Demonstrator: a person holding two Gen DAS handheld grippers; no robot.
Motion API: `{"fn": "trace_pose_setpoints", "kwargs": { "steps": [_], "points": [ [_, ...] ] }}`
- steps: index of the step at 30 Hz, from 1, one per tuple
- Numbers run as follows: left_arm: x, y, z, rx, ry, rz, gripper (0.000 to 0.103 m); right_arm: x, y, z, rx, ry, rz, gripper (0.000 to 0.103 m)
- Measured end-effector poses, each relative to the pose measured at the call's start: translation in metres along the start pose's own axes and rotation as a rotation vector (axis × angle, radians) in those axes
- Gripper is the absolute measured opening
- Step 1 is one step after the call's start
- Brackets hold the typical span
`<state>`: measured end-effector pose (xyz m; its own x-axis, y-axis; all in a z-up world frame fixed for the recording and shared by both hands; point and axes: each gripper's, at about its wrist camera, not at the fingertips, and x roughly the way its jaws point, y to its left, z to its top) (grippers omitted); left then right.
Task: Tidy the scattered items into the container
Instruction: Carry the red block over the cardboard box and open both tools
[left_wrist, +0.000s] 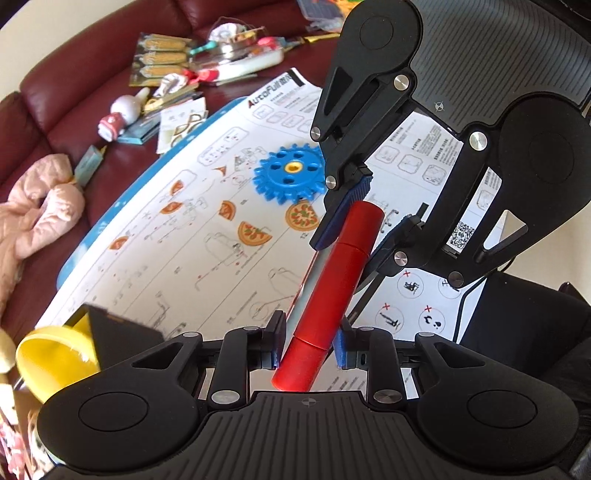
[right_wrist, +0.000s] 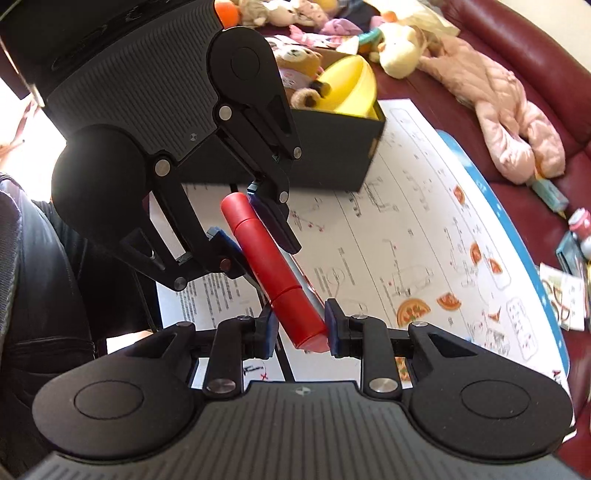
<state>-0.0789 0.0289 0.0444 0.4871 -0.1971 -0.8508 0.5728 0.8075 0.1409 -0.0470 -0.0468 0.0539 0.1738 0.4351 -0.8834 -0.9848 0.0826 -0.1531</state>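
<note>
A red cylinder (left_wrist: 332, 288) hangs tilted above a printed paper sheet (left_wrist: 184, 240), held at both ends. My left gripper (left_wrist: 310, 343) is shut on its near end in the left wrist view. My right gripper (left_wrist: 369, 221) is shut on the far end. The right wrist view shows the same red cylinder (right_wrist: 273, 273), with the right gripper (right_wrist: 301, 328) clamping the near end and the left gripper (right_wrist: 251, 232) on the other. Behind them stands a black box (right_wrist: 332, 147) holding a yellow bowl (right_wrist: 351, 88) and plush toys. A blue gear (left_wrist: 291, 173) lies on the sheet.
The sheet rests on a blue-edged board (left_wrist: 147, 177) on a dark red sofa (left_wrist: 55, 99). A pink jacket (left_wrist: 37, 210) lies to the left. Small toys, cards and packets (left_wrist: 177, 81) are scattered beyond the board. A person's dark-clad legs (right_wrist: 44, 266) are at the left.
</note>
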Motion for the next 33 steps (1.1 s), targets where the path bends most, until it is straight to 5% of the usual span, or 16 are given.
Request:
{"fn": "trace_pose_setpoints", "kwargs": {
  "steps": [8,16,23,25,26,29,33],
  "points": [
    [-0.08,0.067,-0.055,-0.237,-0.058,0.138,0.026,0.001,0.02,0.108,-0.244,-0.051,0.0,0.03],
    [-0.138,0.127,-0.117,-0.427,-0.005,0.242,0.028,0.028,0.046,0.205,-0.431,-0.143,0.063,0.031],
    [-0.153,0.168,-0.136,-0.486,0.006,0.347,0.03,0.048,0.049,0.25,-0.442,-0.193,0.01,0.036],
    [-0.151,0.178,-0.138,-0.524,0.016,0.361,0.039,0.055,0.046,0.256,-0.407,-0.214,-0.012,0.052],
    [-0.147,0.181,-0.139,-0.538,0.027,0.383,0.057,0.058,0.045,0.257,-0.391,-0.219,-0.022,0.071],
    [-0.144,0.178,-0.14,-0.534,0.031,0.451,0.092,0.065,0.043,0.251,-0.38,-0.203,-0.051,0.075],
    [-0.142,0.17,-0.14,-0.519,0.015,0.431,0.095,0.067,0.041,0.232,-0.344,-0.168,-0.031,0.08]
  ]
}}
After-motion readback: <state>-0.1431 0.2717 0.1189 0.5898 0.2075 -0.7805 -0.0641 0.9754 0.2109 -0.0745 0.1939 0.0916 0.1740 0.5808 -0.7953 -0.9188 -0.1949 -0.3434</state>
